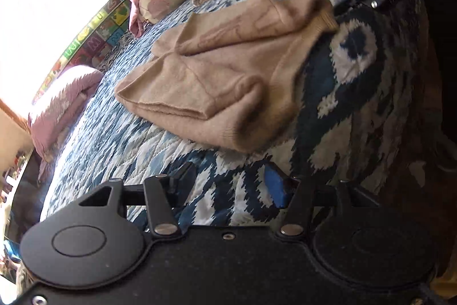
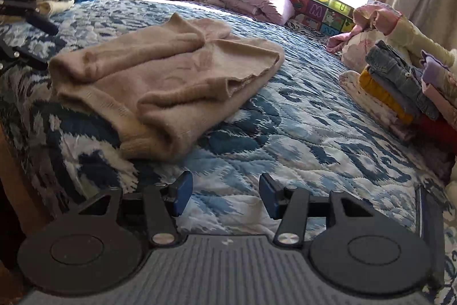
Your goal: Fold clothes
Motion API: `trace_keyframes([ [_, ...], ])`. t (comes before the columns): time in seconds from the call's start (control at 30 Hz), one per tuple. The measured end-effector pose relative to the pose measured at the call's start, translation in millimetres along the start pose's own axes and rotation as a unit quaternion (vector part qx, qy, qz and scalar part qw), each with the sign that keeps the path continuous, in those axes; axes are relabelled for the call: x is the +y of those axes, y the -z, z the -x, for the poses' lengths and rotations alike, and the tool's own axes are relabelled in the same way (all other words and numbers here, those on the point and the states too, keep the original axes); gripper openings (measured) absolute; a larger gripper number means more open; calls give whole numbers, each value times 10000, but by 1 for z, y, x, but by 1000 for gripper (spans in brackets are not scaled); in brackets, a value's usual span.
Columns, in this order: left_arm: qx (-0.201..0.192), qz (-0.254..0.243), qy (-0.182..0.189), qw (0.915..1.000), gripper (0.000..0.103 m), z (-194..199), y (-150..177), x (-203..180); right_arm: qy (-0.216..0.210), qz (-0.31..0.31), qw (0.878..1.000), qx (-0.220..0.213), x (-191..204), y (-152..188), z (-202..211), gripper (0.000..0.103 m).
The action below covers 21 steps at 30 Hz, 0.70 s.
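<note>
With both the left gripper [image 1: 231, 185] and right gripper [image 2: 224, 195] released and empty above the quilted bed [image 2: 285, 133], the beige sweater [image 2: 160, 76] lies roughly folded, so the next move probably calls for carrying it to the folded stack [image 2: 400, 87].

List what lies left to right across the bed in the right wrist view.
Left gripper at the left edge → beige sweater → bare blue patterned quilt → stack of folded clothes at the right edge.
</note>
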<state>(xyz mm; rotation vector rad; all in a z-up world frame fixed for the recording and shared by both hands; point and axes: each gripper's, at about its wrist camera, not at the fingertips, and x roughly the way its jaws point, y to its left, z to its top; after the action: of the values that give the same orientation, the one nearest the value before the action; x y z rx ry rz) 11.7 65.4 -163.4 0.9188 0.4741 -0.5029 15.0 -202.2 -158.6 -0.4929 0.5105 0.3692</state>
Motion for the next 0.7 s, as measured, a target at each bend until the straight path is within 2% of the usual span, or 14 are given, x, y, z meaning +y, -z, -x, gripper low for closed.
trace_keyframes([
  [0.1, -330, -345, -193, 9987, 55, -3, -2, -6, 211, 957, 9948, -284, 22, -1, 2, 52],
  [0.2, -616, -507, -526, 9954, 60, -14, 0, -12, 329, 1560, 9856, -559, 33, -1, -1, 52],
  [0.33, -898, -904, -1115, 9856, 60, -21, 0, -20, 532, 2516, 9600, -1103, 43, 4, -9, 54],
  [0.43, -1161, -1119, -1466, 9760, 59, -21, 0, -22, 777, 2868, 9408, -1629, 40, 7, -7, 65],
  [0.53, -1475, -1004, -1734, 9686, 59, -15, -2, -15, 988, 3164, 9212, -2038, 38, 8, -3, 65],
  [0.63, -1238, -1308, -1480, 9725, 56, -32, 5, -18, 945, 3265, 9140, -2216, 33, 10, -6, 65],
  [0.67, -1270, -1315, -1406, 9730, 51, -34, 6, -19, 871, 3315, 9118, -2261, 32, 12, -9, 65],
  [0.7, -1296, -1281, -1396, 9733, 51, -33, 5, -18, 768, 3377, 9094, -2305, 30, 14, -12, 62],
])
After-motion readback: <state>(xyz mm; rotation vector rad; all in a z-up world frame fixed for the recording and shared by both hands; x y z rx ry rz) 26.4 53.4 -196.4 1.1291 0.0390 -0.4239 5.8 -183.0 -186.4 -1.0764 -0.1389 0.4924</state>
